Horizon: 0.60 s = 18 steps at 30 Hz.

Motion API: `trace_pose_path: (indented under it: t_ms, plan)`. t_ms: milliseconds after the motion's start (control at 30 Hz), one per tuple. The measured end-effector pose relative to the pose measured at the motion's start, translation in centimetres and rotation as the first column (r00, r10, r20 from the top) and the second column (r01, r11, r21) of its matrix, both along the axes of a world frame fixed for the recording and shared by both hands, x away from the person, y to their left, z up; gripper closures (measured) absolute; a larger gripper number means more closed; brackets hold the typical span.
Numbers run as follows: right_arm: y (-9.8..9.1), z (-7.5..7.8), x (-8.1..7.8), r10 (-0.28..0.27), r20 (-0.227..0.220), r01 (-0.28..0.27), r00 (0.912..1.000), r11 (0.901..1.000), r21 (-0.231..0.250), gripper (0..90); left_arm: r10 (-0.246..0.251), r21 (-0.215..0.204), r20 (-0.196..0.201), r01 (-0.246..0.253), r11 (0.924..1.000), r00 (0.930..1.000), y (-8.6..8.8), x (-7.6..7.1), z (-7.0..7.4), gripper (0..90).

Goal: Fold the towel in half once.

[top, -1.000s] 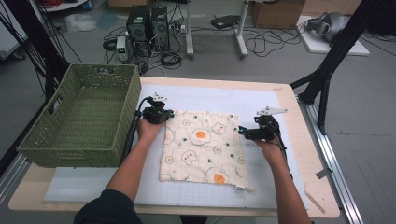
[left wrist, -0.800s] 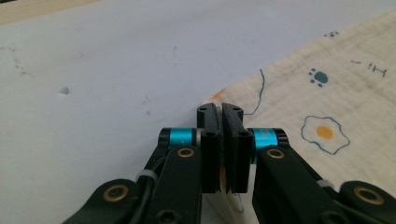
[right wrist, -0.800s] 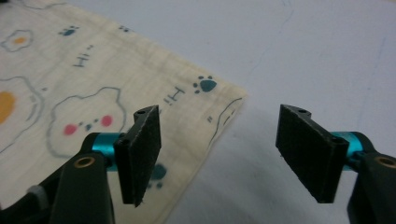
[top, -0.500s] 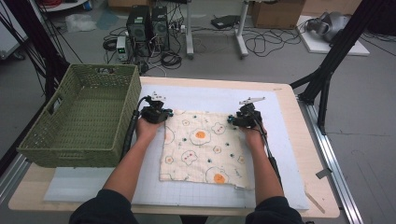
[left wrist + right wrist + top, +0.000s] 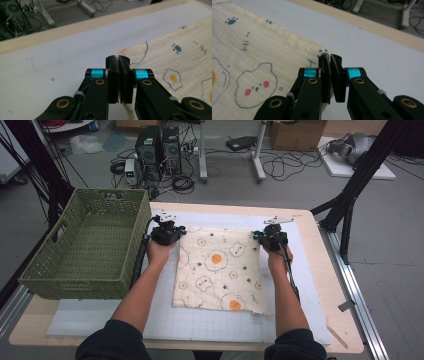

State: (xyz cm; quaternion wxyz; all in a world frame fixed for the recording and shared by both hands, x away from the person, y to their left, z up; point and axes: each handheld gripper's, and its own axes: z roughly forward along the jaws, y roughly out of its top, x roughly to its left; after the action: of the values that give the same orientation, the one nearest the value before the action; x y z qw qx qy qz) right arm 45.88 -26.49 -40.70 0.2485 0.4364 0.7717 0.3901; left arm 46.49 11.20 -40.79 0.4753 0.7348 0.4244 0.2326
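With both far corners of the cloth (image 5: 217, 270) now pinched, the work stands at the start of a fold or a lift. The cream cloth, printed with fried eggs and small animals, lies spread flat on the white mat (image 5: 100, 320) that covers the table (image 5: 325, 290), just right of the green wicker basket (image 5: 85, 245).

The left gripper (image 5: 172, 231) sits at the cloth's far left corner; in the left gripper view its fingers (image 5: 113, 75) stand pressed together with the cloth's edge caught between them and a strip of fabric hanging below. The right gripper (image 5: 267, 236) sits at the far right corner, and its jaws have just been closing: in the right gripper view the fingers (image 5: 325, 75) meet on the corner by the paw print, so the cloth is clamped there too.

By my reading, grasping is done and carrying is next. That move calls for both hands to rise together and evenly, keeping the far edge taut between them, then draw it toward the person so it lands square on the near edge. Uneven lifting would likely skew the fold, and a weak pinch on the right corner could let it slip.
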Motion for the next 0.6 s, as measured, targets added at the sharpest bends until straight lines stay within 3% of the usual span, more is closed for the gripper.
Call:
trace_pose_path:
  t_ms: [267, 400, 433, 533, 600]
  plan:
    - [-0.1, 1.7, -1.2, 0.036, 0.044, -0.037, 0.9983, 0.9991, 0.022, 87.0, -0.035, -0.057, 0.025, 0.036, 0.9977, 0.9991, 0.8, -1.3, 1.0, 86.4]
    - [0.2, 2.5, -2.1, 0.072, 0.061, -0.073, 0.9955, 0.9971, 0.021, 87.0, -0.076, -0.058, 0.029, 0.077, 0.9953, 0.9967, 1.1, -2.4, 1.3, 86.3]
    - [0.3, 2.6, -2.4, 0.079, 0.063, -0.08, 0.9949, 0.9966, 0.017, 87.0, -0.081, -0.065, 0.049, 0.084, 0.9943, 0.9955, 1.1, -2.9, 1.5, 86.3]
    - [0.3, 2.9, -3.4, 0.095, 0.075, -0.096, 0.9926, 0.9952, 0.016, 87.0, -0.1, -0.068, 0.058, 0.104, 0.9923, 0.9933, 1.1, -3.8, 1.6, 86.3]
    - [0.0, 2.9, -4.0, 0.099, 0.076, -0.101, 0.9922, 0.9945, 0.026, 87.0, -0.118, -0.063, 0.047, 0.121, 0.9906, 0.9918, 1.1, -4.5, 1.6, 86.3]
